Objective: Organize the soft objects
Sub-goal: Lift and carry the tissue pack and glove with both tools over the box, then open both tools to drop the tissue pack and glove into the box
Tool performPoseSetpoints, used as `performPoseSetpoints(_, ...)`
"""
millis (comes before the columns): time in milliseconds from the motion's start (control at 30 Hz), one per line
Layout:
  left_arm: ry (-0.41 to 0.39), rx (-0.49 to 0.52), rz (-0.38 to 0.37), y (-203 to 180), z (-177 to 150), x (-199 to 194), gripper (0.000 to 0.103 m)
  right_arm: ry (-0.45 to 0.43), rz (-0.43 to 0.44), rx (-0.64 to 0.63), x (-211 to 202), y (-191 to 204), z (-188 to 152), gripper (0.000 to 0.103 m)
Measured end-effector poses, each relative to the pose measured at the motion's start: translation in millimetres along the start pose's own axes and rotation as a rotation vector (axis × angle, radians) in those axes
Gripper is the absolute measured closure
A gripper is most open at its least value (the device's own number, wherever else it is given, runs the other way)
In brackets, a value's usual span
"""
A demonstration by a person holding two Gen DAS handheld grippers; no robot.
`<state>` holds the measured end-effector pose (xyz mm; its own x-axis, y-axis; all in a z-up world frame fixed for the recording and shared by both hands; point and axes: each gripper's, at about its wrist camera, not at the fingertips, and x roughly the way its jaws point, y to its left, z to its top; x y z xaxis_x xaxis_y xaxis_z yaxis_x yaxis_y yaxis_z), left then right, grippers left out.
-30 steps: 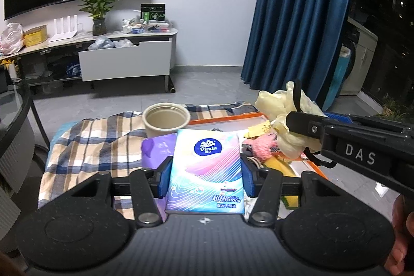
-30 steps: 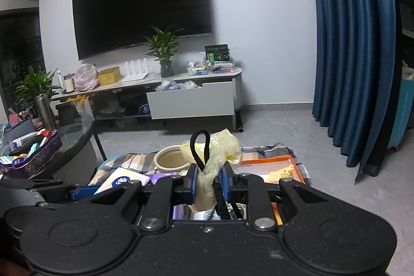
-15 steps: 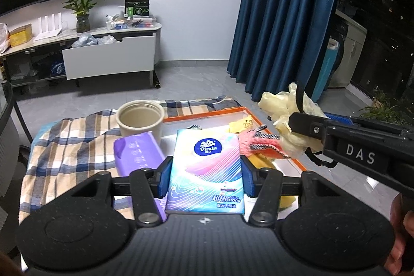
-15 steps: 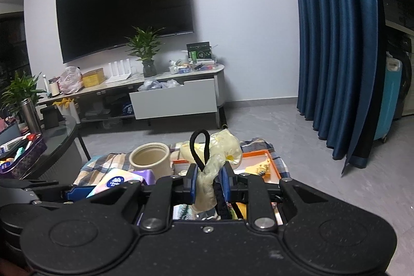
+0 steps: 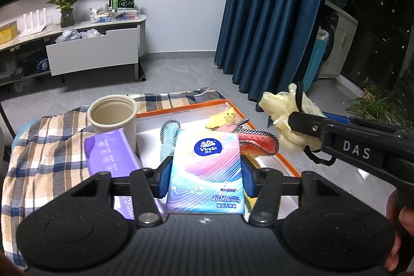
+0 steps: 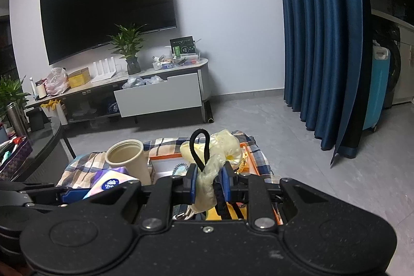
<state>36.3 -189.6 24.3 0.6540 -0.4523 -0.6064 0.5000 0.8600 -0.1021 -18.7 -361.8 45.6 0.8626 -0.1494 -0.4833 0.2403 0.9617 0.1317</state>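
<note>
My left gripper (image 5: 204,176) is shut on a colourful Vinda tissue pack (image 5: 207,170) and holds it above the orange-rimmed white tray (image 5: 282,162). My right gripper (image 6: 208,184) is shut on a pale yellow plastic bag (image 6: 214,159) with a black cord loop (image 6: 199,144), held over the tray's right side; the bag also shows in the left wrist view (image 5: 287,118). A pink cloth (image 5: 256,141), a light blue cloth (image 5: 168,139) and a yellow item (image 5: 222,118) lie in the tray. A purple tissue pack (image 5: 111,154) lies left of it.
A beige cup (image 5: 112,115) stands behind the purple pack on a plaid cloth (image 5: 44,146). A TV cabinet (image 6: 155,95) with an open drawer stands at the far wall. Blue curtains (image 6: 318,43) hang at the right. A dark glass table (image 6: 38,141) is at the left.
Both grippers have swung right and come forward over the tray, still holding their objects. The cup and purple pack now sit further left in the left wrist view; more tray contents show.
</note>
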Motion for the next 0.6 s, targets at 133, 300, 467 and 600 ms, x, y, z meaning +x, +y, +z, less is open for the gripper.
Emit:
performPoseSetpoints(133, 0.008, 0.007, -0.007, -5.4, 1.0, 5.5, 0.050, 0.008, 0.000, -0.003, 7.7, -1.8, 2.1, 0.078)
performPoseSetpoints(300, 0.021, 0.007, -0.012, -9.4, 2.0, 12.7, 0.050, 0.023, 0.005, -0.004, 21.9, -1.8, 3.9, 0.078)
performPoseSetpoints(467, 0.035, 0.002, -0.012, -9.8, 4.8, 21.2, 0.050, 0.035, 0.014, 0.002, 36.8, -5.5, 8.7, 0.077)
performPoseSetpoints(600, 0.044, 0.000, -0.012, -9.9, 6.3, 26.4, 0.050, 0.047, 0.022, 0.001, 48.6, -9.2, 10.9, 0.077)
